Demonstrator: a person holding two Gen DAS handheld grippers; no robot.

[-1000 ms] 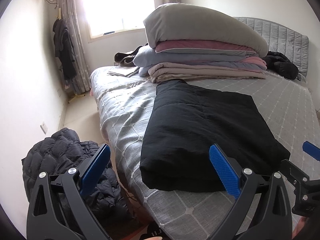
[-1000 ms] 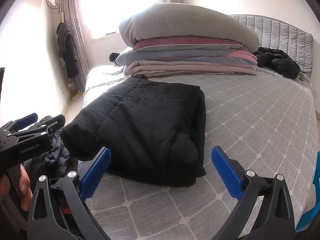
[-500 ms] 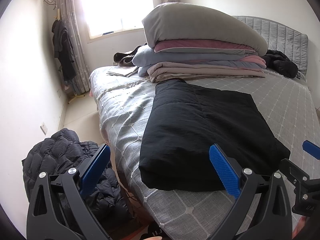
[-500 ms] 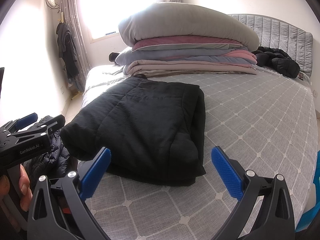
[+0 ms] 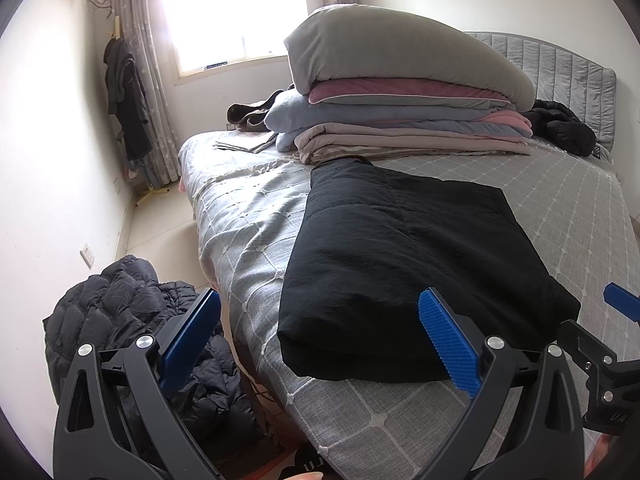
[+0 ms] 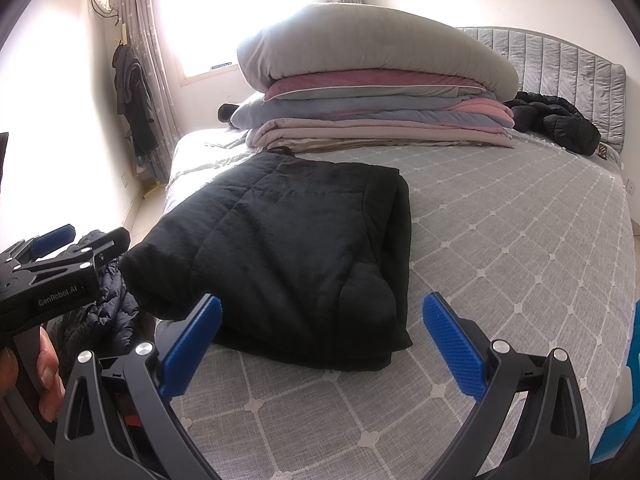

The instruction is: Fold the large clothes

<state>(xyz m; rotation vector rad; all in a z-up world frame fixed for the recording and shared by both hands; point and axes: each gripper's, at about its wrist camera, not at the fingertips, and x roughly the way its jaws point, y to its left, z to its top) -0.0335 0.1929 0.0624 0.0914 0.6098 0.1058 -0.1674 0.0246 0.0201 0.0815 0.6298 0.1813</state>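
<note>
A black padded garment [image 5: 404, 256] [image 6: 288, 248] lies folded into a thick rectangle near the front left corner of the grey quilted bed [image 5: 568, 208] [image 6: 520, 248]. My left gripper [image 5: 316, 340] hovers open just short of the garment's near edge, with nothing between its blue pads. My right gripper [image 6: 320, 340] is open too, held over the bedspread in front of the garment's near right corner. Part of the left gripper [image 6: 60, 268], held by a hand [image 6: 44, 376], shows at the left of the right wrist view.
A tall stack of folded blankets and a grey pillow [image 5: 400, 96] [image 6: 372, 88] sits at the back of the bed. One dark puffer jacket [image 5: 132, 340] lies on the floor left of the bed, another [image 6: 556, 120] by the headboard. Dark clothes [image 5: 124, 100] hang beside the curtain.
</note>
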